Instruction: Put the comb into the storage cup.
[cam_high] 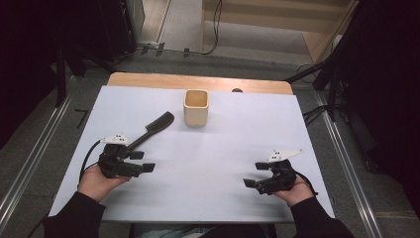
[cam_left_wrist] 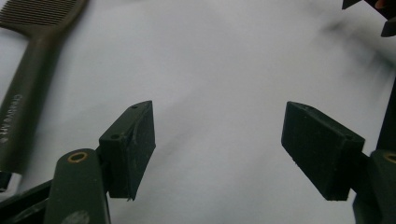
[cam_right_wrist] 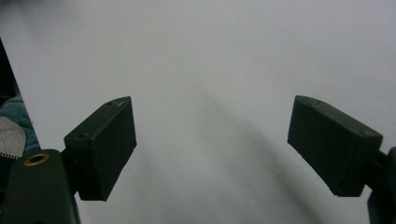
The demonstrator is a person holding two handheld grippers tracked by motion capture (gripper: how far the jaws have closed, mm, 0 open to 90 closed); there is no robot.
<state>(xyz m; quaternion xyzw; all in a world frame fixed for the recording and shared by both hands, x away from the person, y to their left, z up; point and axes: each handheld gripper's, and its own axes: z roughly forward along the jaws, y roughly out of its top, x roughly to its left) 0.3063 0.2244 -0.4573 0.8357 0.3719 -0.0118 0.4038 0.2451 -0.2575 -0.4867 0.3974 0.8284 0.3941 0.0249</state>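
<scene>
A black comb [cam_high: 154,127] lies diagonally on the white table cover [cam_high: 218,148], its toothed head pointing toward a small wooden cup [cam_high: 196,107] that stands upright near the far edge. My left gripper [cam_high: 142,161] rests at the left, open, just short of the comb's handle end. In the left gripper view the comb [cam_left_wrist: 28,70] lies at the far left, outside the wide-apart jaws of the left gripper [cam_left_wrist: 219,144]. My right gripper [cam_high: 256,174] sits open at the right front. In the right gripper view, the right gripper [cam_right_wrist: 212,149] has bare cover between its jaws.
A wooden tabletop strip [cam_high: 198,82] shows beyond the cover's far edge. Metal rails [cam_high: 34,153] run along the floor on both sides. Cables and dark stands [cam_high: 322,74] crowd the floor behind the table. The other gripper's tips [cam_left_wrist: 373,14] peek in at the left gripper view's top right.
</scene>
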